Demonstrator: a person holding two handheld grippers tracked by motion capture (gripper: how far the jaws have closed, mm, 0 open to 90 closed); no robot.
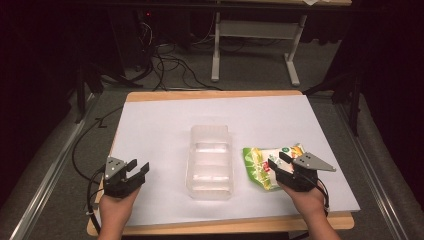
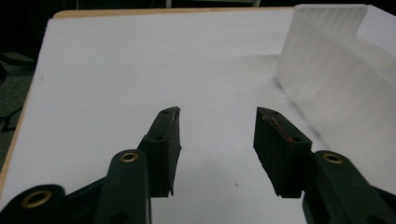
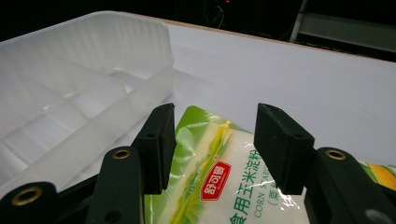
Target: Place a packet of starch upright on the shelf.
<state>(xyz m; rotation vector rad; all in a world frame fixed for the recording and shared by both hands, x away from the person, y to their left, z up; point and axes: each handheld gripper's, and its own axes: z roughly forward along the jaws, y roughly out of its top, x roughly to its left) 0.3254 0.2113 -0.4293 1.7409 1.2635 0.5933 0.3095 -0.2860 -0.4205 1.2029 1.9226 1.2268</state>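
Note:
A clear plastic bin (image 1: 210,162) with inner dividers stands in the middle of the white-covered table (image 1: 165,120). To its right lies a green and white pouch of corn starch (image 1: 260,165). My right gripper (image 1: 279,162) hovers over the pouch's near right part, jaws open, with the pouch (image 3: 219,186) lying under and between them, pads apart from it. The bin's wall (image 3: 93,126) is to that gripper's left. My left gripper (image 1: 138,167) rests at the table's near left, open and empty (image 2: 217,116), with the bin's side wall (image 2: 336,84) off to its right.
The table's wooden edge (image 1: 215,93) shows at the far side and at the front. Beyond it are cables on the floor (image 1: 170,65) and a white table frame (image 1: 255,45). Bare white surface lies between my left gripper and the bin.

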